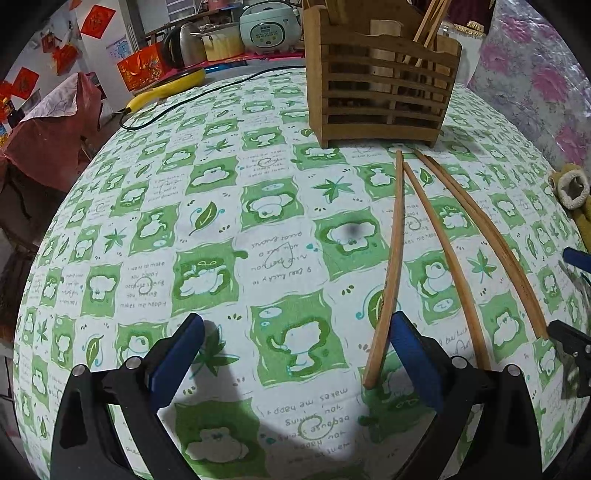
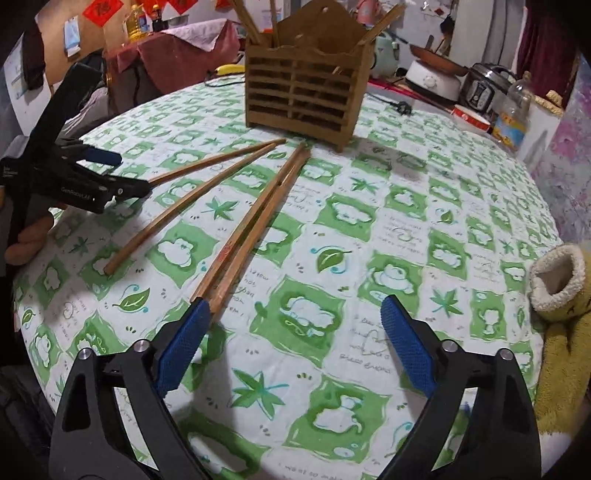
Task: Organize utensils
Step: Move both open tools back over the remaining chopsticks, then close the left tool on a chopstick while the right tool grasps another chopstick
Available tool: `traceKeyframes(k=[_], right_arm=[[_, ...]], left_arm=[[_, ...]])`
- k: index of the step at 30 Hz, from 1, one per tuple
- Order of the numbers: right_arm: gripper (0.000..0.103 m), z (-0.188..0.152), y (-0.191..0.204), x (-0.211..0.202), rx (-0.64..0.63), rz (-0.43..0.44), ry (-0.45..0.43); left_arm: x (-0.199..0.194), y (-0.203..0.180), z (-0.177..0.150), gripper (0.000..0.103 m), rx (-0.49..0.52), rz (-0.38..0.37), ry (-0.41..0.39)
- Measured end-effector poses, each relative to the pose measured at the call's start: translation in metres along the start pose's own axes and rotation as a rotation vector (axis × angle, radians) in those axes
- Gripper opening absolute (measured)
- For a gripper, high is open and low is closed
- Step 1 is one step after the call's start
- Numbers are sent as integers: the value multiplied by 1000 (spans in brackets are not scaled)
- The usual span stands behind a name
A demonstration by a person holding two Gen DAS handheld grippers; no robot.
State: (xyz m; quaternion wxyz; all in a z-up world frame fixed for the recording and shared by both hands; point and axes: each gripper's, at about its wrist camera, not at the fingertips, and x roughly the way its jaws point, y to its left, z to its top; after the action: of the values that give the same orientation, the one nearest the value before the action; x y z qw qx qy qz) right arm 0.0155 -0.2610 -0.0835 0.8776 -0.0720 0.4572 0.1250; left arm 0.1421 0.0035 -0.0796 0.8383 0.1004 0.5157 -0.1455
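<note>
Several wooden chopsticks lie on the green-and-white tablecloth point(image 1: 229, 206), fanning out from a slatted wooden utensil holder point(image 1: 380, 92) point(image 2: 306, 96) that has more sticks standing in it. My left gripper point(image 1: 297, 328) point(image 2: 129, 173) is open and low over the cloth. The leftmost chopstick point(image 1: 391, 258) point(image 2: 214, 162) runs just inside its right finger. A second single chopstick point(image 1: 443, 258) point(image 2: 184, 206) lies beside it. My right gripper point(image 2: 293, 314) point(image 1: 569, 291) is open. The near ends of a chopstick pair point(image 2: 251, 229) point(image 1: 491, 240) reach just inside its left fingertip.
A yellow plush slipper point(image 2: 557, 280) point(image 1: 569, 188) lies at the table's right edge. A black cable point(image 1: 192, 99) crosses the far left of the round table. Behind it stand a rice cooker point(image 1: 269, 26), a kettle, pots and a plastic bottle point(image 2: 513, 110).
</note>
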Motion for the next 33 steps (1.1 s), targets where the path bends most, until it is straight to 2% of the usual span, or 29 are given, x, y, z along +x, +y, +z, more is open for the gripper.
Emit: traceKeyframes(k=[7,11,12,14,18,19,21,22,23,24,25,26,27,28,29,33], right_arm=[[85,-3,7,1,-25,26,24],[73,-3,-11,4,51,-18,33],[67,-3,-17,4,79,-18,34],[62,-6,-29,3,126,3,31],[56,-6,-18,-3,82,39,7],[54,-6,-14,-3,68,48,6],[38,-5,-9,-1,55,56,15],[36,-5,-9,1,57,68,23],[26,-5,-11,1,65,85,21],[17,-5,-12,1,72,99,22],[11,-6,-13,0,81,116,20],[7,-6,-13,0,88,127,20],[7,-6,-14,0,99,131,18],[7,-6,-13,-1,104,128,15],[7,-6,-14,-3,106,118,6],[7,-1,-15,-25,107,79,-67]], left_arm=[[0,1,0,99,1,1,0],[-3,0,-2,99,8,11,-3],[-5,-1,-3,99,15,15,-4],[-10,-4,-9,99,37,25,-10],[-23,-17,-22,97,115,44,-52],[-26,-21,-25,94,133,45,-62],[-29,-28,-32,82,169,38,-70],[-31,-29,-34,73,177,20,-75],[-33,-30,-36,62,177,1,-75],[-33,-29,-36,56,173,-40,-69],[-32,-28,-36,44,167,-72,-65],[-31,-28,-35,31,159,-97,-60],[-31,-29,-34,26,152,-126,-56],[-31,-30,-33,11,150,-143,-55],[-31,-32,-33,6,152,-154,-51],[-47,-33,-30,6,123,-166,-88]])
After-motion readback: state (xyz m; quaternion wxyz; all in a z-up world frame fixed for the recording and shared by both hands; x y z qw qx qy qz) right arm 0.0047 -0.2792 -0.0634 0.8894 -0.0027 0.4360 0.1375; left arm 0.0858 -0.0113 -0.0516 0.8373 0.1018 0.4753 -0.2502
